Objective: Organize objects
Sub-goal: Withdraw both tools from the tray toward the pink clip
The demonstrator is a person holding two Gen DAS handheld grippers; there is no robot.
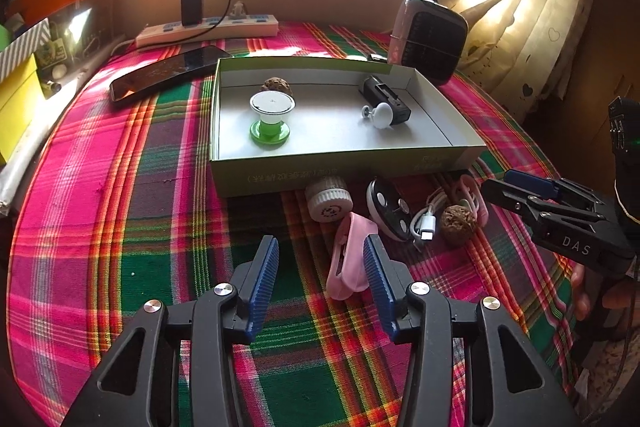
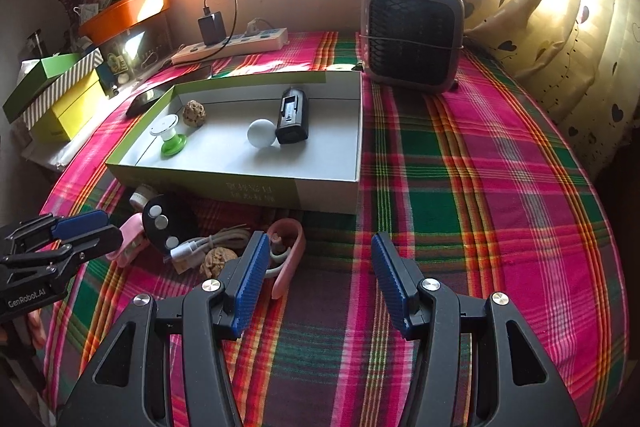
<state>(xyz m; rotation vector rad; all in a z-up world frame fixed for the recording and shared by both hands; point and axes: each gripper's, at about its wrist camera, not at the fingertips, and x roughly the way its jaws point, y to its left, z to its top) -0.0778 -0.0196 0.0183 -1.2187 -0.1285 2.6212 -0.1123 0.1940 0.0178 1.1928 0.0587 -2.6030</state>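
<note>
Reaching toward the pink silicone case point(image 1: 349, 255) lying near the table's front edge before the box point(image 1: 340, 167), the left gripper point(image 1: 320, 267) is hovering, jaws spread and empty; soft, light rubber, best pinched across its narrow sides. The right gripper's point(image 2: 316, 267) jaws are gaping empty.

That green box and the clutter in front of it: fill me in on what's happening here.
A person with a gripper in each hand is sorting small things into the green box. Inside it already are a green-footed stand, a walnut, a white knob and a black device. The left gripper is open, near the pink case. The right gripper is open beside a pink strap. Neither holds anything.
</note>
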